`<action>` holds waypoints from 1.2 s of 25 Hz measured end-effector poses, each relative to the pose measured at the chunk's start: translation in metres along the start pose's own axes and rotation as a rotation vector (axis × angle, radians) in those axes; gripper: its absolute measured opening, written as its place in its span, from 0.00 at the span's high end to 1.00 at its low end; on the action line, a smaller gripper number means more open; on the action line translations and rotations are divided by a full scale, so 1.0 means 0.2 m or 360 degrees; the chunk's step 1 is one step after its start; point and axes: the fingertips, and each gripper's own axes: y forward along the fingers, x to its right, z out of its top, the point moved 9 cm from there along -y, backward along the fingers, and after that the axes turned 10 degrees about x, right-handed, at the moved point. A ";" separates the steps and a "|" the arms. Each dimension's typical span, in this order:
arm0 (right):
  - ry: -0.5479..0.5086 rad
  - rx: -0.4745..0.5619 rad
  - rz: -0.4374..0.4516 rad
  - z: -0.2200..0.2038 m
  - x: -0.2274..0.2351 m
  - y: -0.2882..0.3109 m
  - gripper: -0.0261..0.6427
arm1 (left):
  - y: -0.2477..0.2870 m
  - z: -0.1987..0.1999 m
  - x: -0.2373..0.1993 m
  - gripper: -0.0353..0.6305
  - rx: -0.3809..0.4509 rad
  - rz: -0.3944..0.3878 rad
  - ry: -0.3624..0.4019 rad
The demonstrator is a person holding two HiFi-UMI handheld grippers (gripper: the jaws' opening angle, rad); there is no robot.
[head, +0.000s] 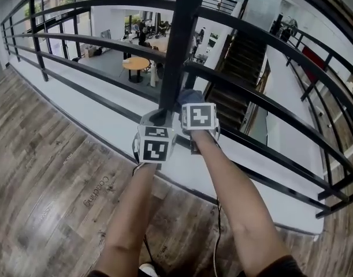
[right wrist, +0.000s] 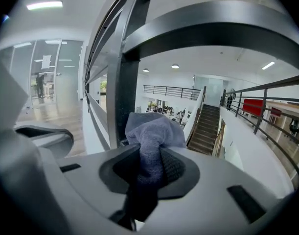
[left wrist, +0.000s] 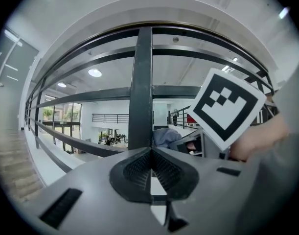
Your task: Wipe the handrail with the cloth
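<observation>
A black metal handrail point(head: 107, 1) with several horizontal bars runs across the head view, carried by a thick upright post point(head: 177, 45). My right gripper point(head: 190, 100) is shut on a blue-grey cloth point(right wrist: 151, 133) bunched between its jaws, low down by the right side of the post point(right wrist: 125, 87). The cloth point(head: 189, 95) touches or nearly touches the post; I cannot tell which. My left gripper point(head: 159, 120) is just left of the right one, at the post's foot, with its jaws shut and empty point(left wrist: 150, 153). The left gripper view also shows the right gripper's marker cube point(left wrist: 226, 106).
A white ledge point(head: 107, 117) lies under the railing, with wooden floor point(head: 43, 172) on my side. Beyond the bars is an open atrium with a round table point(head: 136, 63) and a staircase point(head: 237, 68) far below. A thin cable point(head: 216, 229) hangs by my right forearm.
</observation>
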 end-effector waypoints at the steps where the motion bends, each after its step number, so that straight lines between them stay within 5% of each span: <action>1: 0.0005 -0.0008 -0.0014 -0.01 0.02 -0.02 0.83 | 0.00 0.00 0.02 0.95 -0.0006 -0.0002 0.0014; 4: 0.0041 0.0011 -0.0028 -0.04 0.07 -0.05 0.83 | 0.01 0.00 0.09 0.95 -0.0015 -0.0019 0.0114; 14: 0.0121 0.0035 -0.0090 -0.17 0.33 -0.25 0.83 | 0.03 0.01 0.33 0.95 -0.0038 -0.0145 0.0027; 30: 0.0209 0.0084 -0.0236 -0.40 0.86 -0.64 0.83 | 0.13 0.05 0.94 0.95 -0.0055 -0.0320 0.0074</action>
